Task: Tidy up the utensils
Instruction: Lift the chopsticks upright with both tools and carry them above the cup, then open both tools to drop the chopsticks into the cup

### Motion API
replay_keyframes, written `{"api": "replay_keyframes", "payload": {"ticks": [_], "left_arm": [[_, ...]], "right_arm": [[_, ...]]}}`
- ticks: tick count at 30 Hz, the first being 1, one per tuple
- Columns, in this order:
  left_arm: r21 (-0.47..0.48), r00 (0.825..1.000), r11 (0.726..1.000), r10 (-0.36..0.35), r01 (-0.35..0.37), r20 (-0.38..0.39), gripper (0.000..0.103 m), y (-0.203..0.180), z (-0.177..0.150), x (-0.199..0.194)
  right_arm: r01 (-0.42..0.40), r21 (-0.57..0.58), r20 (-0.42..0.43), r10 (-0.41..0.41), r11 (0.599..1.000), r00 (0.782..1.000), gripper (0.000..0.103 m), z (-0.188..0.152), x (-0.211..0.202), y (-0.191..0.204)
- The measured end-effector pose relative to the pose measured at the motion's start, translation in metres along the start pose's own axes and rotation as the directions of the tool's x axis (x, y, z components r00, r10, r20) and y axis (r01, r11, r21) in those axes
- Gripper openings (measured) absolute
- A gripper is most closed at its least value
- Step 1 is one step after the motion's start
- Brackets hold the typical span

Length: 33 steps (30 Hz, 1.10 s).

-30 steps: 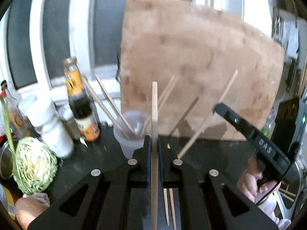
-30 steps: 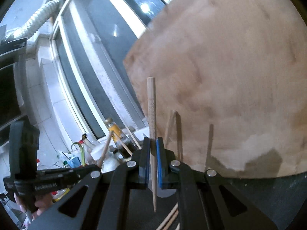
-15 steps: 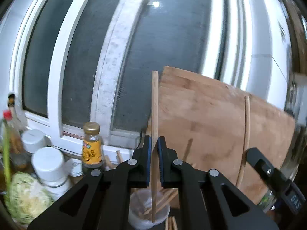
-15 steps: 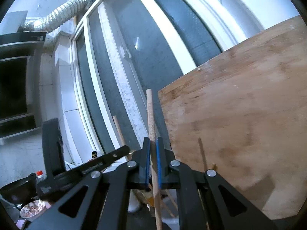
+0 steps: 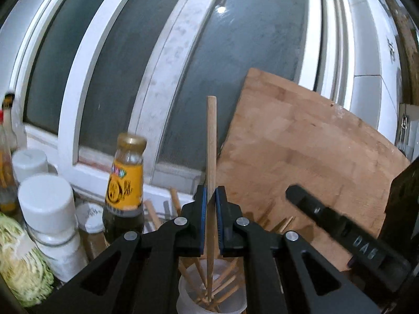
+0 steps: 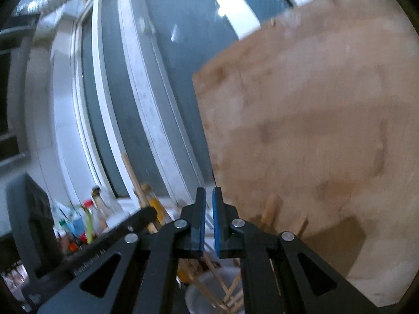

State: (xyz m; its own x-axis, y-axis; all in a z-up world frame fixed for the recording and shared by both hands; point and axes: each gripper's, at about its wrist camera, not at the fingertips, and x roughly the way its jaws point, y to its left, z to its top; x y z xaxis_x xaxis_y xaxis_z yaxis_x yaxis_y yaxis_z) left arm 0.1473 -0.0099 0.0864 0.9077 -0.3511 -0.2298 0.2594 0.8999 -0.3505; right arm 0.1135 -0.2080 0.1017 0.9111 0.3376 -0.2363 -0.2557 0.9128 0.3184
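My left gripper [image 5: 211,191] is shut on a wooden chopstick [image 5: 211,136] that stands upright. The chopstick's lower end reaches into a translucent cup [image 5: 188,297] holding several other chopsticks. In the right wrist view my right gripper [image 6: 207,191] hangs just above the same cup [image 6: 200,291]. Its blue pads stand a narrow slit apart with nothing between them. The left gripper's black body and its chopstick [image 6: 131,172] show at the lower left of that view. The right gripper's black body crosses the lower right of the left wrist view.
A big wooden cutting board [image 5: 301,157] leans against the window behind the cup. Left of the cup stand a yellow-labelled sauce bottle [image 5: 125,183], white-lidded jars [image 5: 47,204] and a cut cabbage [image 5: 18,261]. More bottles [image 6: 89,217] crowd the far left.
The chopstick that my right gripper held is gone from its jaws. Both grippers have closed in over the cup, and the left chopstick's lower end now sits inside it.
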Motion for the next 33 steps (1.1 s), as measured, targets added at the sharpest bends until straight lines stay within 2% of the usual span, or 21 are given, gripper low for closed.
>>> {"api": "replay_keyframes", "payload": {"ticks": [3, 8, 11, 15, 18, 22, 24, 25, 26, 27, 28, 30, 33], "left_arm": [[-0.031, 0.999, 0.999, -0.03, 0.028, -0.044, 0.006, 0.009, -0.01, 0.012], [0.013, 0.995, 1.0, -0.019, 0.021, -0.099, 0.006, 0.0, -0.021, 0.02], [0.05, 0.99, 0.999, 0.012, -0.005, -0.138, 0.006, -0.006, -0.028, 0.026], [0.066, 0.984, 0.998, 0.035, -0.024, -0.174, 0.006, -0.006, -0.036, 0.033], [0.04, 0.982, 0.999, 0.023, -0.016, -0.188, 0.006, -0.003, -0.04, 0.035], [0.057, 0.981, 0.998, 0.035, -0.025, -0.189, 0.007, -0.002, -0.042, 0.031], [0.031, 0.981, 1.0, 0.001, 0.005, -0.196, 0.018, -0.004, -0.037, 0.023], [0.028, 0.984, 0.999, -0.022, 0.027, -0.176, 0.022, -0.008, -0.033, 0.013], [0.045, 0.987, 0.999, -0.023, 0.031, -0.158, 0.032, -0.011, -0.026, 0.001], [0.076, 0.99, 0.997, -0.01, 0.021, -0.142, 0.039, -0.017, -0.021, -0.01], [0.114, 0.992, 0.993, 0.012, 0.003, -0.122, 0.043, -0.026, -0.016, -0.023], [0.19, 0.994, 0.98, 0.068, -0.05, -0.09, 0.057, -0.043, -0.005, -0.046], [0.237, 0.988, 0.964, 0.139, -0.12, -0.062, 0.069, -0.059, 0.006, -0.073]], "right_arm": [[0.002, -0.01, -0.031, -0.002, 1.0, 1.0, 0.005, -0.006, 0.002, -0.005], [0.005, -0.002, -0.046, -0.005, 1.0, 0.999, 0.005, -0.006, -0.002, -0.012], [0.024, 0.0, -0.052, -0.024, 1.0, 0.998, 0.005, -0.007, -0.008, -0.013], [0.061, 0.028, -0.107, -0.058, 0.998, 0.993, 0.006, -0.011, -0.015, -0.02], [0.073, 0.039, -0.141, -0.067, 0.997, 0.988, 0.006, -0.014, -0.024, -0.026], [0.107, 0.023, -0.164, -0.102, 0.994, 0.981, 0.006, -0.017, -0.039, -0.03], [0.109, 0.022, -0.188, -0.103, 0.994, 0.977, 0.006, -0.019, -0.047, -0.032], [0.108, 0.015, -0.193, -0.103, 0.994, 0.976, 0.007, -0.019, -0.052, -0.032], [0.113, 0.003, -0.194, -0.11, 0.994, 0.975, 0.01, -0.019, -0.058, -0.031], [0.119, -0.004, -0.193, -0.117, 0.993, 0.974, 0.015, -0.019, -0.063, -0.031], [0.117, -0.007, -0.189, -0.117, 0.993, 0.975, 0.018, -0.019, -0.07, -0.031], [0.108, -0.013, -0.19, -0.108, 0.994, 0.976, 0.019, -0.021, -0.08, -0.029], [0.101, -0.023, -0.211, -0.104, 0.995, 0.972, 0.027, -0.03, -0.091, -0.025]]}}
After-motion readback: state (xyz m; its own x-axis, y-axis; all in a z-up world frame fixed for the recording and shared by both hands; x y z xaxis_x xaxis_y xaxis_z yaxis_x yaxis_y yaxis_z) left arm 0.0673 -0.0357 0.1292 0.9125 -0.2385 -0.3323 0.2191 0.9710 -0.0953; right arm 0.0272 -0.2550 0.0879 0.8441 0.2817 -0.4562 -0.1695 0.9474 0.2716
